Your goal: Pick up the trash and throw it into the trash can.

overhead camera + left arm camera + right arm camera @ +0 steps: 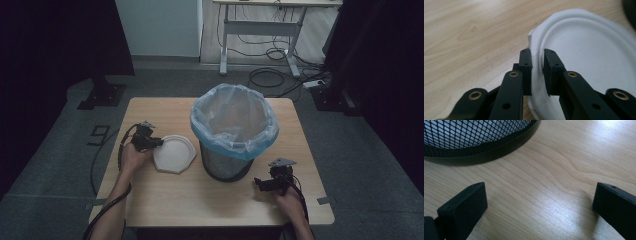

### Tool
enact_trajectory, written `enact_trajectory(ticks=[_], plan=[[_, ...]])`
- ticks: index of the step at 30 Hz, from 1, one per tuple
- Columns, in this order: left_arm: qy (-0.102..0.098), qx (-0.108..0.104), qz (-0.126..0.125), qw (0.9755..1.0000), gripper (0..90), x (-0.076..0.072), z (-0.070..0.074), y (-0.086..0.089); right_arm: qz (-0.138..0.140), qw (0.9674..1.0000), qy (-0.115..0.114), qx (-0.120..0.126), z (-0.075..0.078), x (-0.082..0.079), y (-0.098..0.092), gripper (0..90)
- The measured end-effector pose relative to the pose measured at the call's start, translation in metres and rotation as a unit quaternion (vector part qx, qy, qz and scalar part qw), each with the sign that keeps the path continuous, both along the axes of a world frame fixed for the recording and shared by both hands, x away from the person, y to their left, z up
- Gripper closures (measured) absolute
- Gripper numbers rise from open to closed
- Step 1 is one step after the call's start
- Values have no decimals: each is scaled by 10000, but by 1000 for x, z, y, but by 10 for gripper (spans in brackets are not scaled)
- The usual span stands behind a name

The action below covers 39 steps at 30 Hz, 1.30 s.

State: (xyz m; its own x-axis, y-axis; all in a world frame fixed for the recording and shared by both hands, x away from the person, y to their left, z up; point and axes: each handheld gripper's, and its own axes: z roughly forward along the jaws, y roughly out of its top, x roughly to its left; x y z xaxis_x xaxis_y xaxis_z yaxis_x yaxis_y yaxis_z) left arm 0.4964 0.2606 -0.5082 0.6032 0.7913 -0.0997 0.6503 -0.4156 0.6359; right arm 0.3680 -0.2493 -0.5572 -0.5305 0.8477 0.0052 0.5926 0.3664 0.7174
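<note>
A white paper plate (174, 153) lies on the wooden table (200, 200), left of a black mesh bin (225, 164). My left gripper (159, 142) is at the plate's left edge. In the left gripper view its jaws (537, 53) stand a narrow gap apart with the plate's raised rim (537, 82) pinched between them, and the rest of the plate (586, 55) spreads out to the right. My right gripper (257, 182) rests low over the table to the right of the bin's base. Its jaws (540, 188) are wide open with bare wood between them.
The mesh bin (474, 140) carries a pale blue plastic liner (234, 117) folded over its rim and stands mid-table between my two hands. Beyond the table are a dark stand (102, 92), a desk frame (260, 30) and cables on the floor (280, 75).
</note>
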Motion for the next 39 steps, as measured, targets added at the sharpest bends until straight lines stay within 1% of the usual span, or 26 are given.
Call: enact_trajectory(ticks=[1,2,3,4,8,9,10,11,14,16,19,20,24,26,27,29,30,31,33,34,35,37,38,39], plan=[[-15,-33,-13,10000,791,0,4,1,2,10000,-1,0,0,0,0,0],[-15,-33,-13,10000,797,0,4,1,-1,10000,-1,1,0,0,0,0],[-30,-75,2,10000,797,0,7,1,-1,10000,-1,1,0,0,0,0],[-58,-96,3,9999,808,0,15,2,0,10000,-1,0,0,0,0,0],[-67,-154,6,9999,822,-1,30,3,-1,10000,-2,0,0,0,0,0],[-67,-154,6,9999,826,-1,30,3,-1,10000,-2,0,0,0,0,0],[-75,-178,-1,9998,826,0,34,3,-1,10000,-1,0,0,0,0,0],[-73,-244,5,9997,834,-1,40,4,-1,10000,1,-5,0,0,0,0],[-78,-442,22,9990,848,-1,52,7,0,10000,-1,-6,0,0,0,0],[-106,-477,29,9988,856,-2,60,8,-1,10000,1,-4,0,0,0,0],[-141,-356,27,9993,860,-2,71,8,-2,10000,1,-4,0,0,0,0],[-141,-356,27,9993,860,-2,71,8,-2,10000,1,-4,0,0,0,0],[-108,-235,49,9997,861,-2,87,7,-1,10000,0,-5,0,0,0,0],[-100,-215,38,9997,861,-2,90,6,1,10000,-1,-6,0,0,0,0],[-71,-189,15,9998,860,-2,96,6,6,10000,-1,-6,0,0,0,0],[-59,-168,8,9998,860,-2,104,6,12,10000,-4,-12,0,0,0,0],[-59,-168,8,9998,860,-2,104,6,14,10000,-3,-12,0,0,1,0],[-50,-161,-13,9999,860,-2,112,6,16,10000,-1,-9,0,-1,1,0],[-47,-141,-12,9999,860,-2,121,5,17,10000,-1,-4,0,-1,1,0],[-47,-141,-12,9999,860,-2,121,5,17,10000,-1,-4,0,-1,1,0],[-34,-142,-17,9999,860,-2,129,5,21,10000,-1,-2,0,-1,1,0],[-30,-149,-26,9999,860,-2,138,4,24,10000,-1,-2,0,-1,1,0],[-30,-149,-26,9999,860,-2,138,4,24,10000,-1,-2,0,-1,1,0],[-31,-188,-22,9998,860,-1,147,4,28,10000,0,-1,0,-1,1,0]])
